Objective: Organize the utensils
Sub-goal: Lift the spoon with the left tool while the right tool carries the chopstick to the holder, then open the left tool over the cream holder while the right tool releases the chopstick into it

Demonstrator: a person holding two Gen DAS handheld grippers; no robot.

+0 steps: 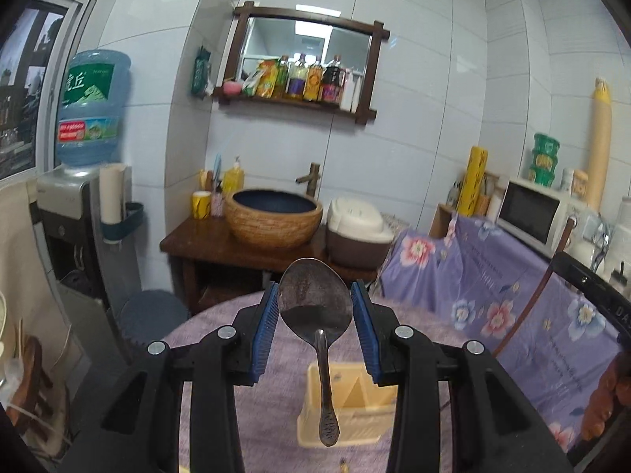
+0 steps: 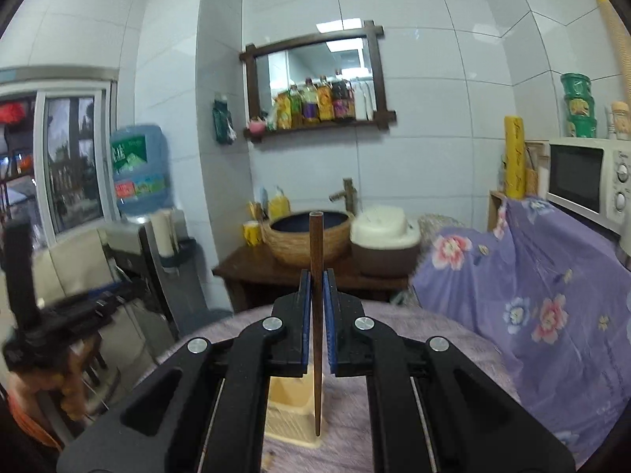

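Note:
My left gripper (image 1: 314, 303) is shut on a metal spoon (image 1: 315, 307), gripping its bowl by the sides, with the handle hanging down over a cream plastic utensil holder (image 1: 355, 398) on the purple-clothed table. My right gripper (image 2: 315, 291) is shut on a dark wooden chopstick (image 2: 316, 244), held upright, thin tip pointing down over the same holder (image 2: 290, 414). The other gripper shows blurred at the left edge of the right wrist view (image 2: 59, 315) and at the right edge of the left wrist view (image 1: 591, 287).
A round table with a purple cloth (image 1: 276, 414) lies below. Behind it stand a wooden stand with a woven basin (image 1: 274, 216) and rice cooker (image 1: 357, 232), a water dispenser (image 1: 83, 205), a floral-covered counter (image 1: 512, 295) with a microwave (image 1: 532, 213).

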